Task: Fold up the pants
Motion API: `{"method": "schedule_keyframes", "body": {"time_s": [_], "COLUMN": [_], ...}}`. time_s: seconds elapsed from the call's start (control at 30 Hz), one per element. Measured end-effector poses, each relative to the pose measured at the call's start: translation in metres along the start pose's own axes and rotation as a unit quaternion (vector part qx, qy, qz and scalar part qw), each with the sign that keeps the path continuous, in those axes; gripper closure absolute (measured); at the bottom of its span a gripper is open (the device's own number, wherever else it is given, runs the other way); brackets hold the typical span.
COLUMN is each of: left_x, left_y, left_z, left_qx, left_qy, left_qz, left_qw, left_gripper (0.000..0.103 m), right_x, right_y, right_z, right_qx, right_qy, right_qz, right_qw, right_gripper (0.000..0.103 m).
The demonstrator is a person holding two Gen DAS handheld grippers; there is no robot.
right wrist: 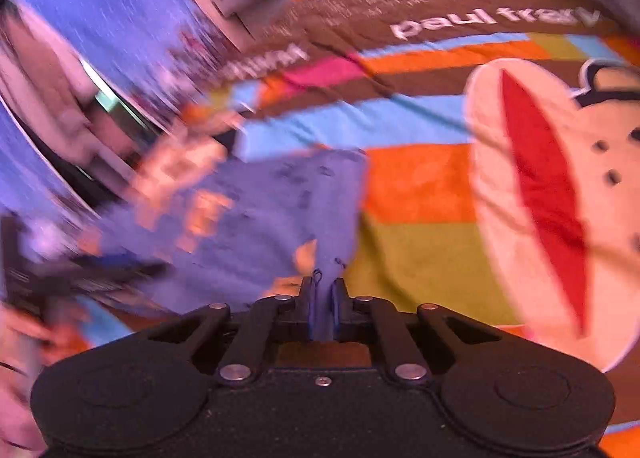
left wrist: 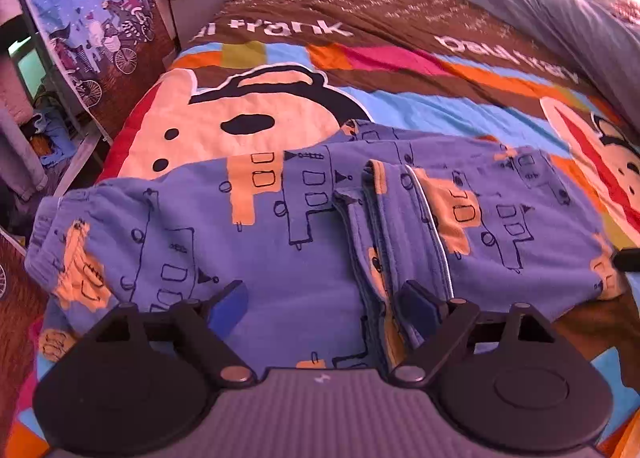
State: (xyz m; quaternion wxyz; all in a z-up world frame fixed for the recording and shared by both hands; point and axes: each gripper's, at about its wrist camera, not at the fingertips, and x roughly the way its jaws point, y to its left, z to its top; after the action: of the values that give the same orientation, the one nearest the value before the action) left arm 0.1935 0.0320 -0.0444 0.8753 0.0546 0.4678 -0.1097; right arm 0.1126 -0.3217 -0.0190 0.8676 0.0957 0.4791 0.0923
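Left gripper [left wrist: 324, 300] is being held wide apart over the pants [left wrist: 280, 218], nothing pinched; both blue pads [left wrist: 228, 308] are hovering just above the fabric. Pants are being laid across the patterned bedspread [left wrist: 400, 106], waistband at the left edge, legs folded over toward the middle, where a cuffed edge is being seen stacked on top. At far right in the left wrist view, a dark tip is just being caught at the pants' edge; what it is cannot be told.

Right gripper [right wrist: 323, 294] is being pressed nearly together on a fold of the pants [right wrist: 260, 210], blue fabric being pinched between the pads. Bedspread [right wrist: 420, 186] is being seen to its right. Left side of that view is being badly blurred.
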Motion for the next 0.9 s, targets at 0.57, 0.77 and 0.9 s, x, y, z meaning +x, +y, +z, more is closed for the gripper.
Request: {"method": "schedule_keyframes", "body": {"time_s": [0.57, 0.77, 0.9], "left_x": [0.000, -0.040, -0.072], "left_y": [0.009, 0.025, 0.064], "left_z": [-0.020, -0.037, -0.062], "left_qx": [-0.020, -0.051, -0.146], "left_qy": [-0.034, -0.094, -0.146], "left_qz": [0.008, -0.029, -0.062], "left_qw": [0.9992, 0.9939, 0.9764], "left_gripper": [0.003, 0.004, 0.004], "right_x": [0.082, 0.035, 0.028], "right_y": [0.018, 0.055, 0.091], "right_z": [0.056, 0.040, 0.024], "right_qx": [-0.214, -0.224, -0.222], "right_qy": [-0.085, -0.133, -0.142], "right_qz": [-0.148, -0.132, -0.065], "right_qw": [0.962, 0.956, 0.962], "right_gripper": [0.012, 0.014, 0.010]}}
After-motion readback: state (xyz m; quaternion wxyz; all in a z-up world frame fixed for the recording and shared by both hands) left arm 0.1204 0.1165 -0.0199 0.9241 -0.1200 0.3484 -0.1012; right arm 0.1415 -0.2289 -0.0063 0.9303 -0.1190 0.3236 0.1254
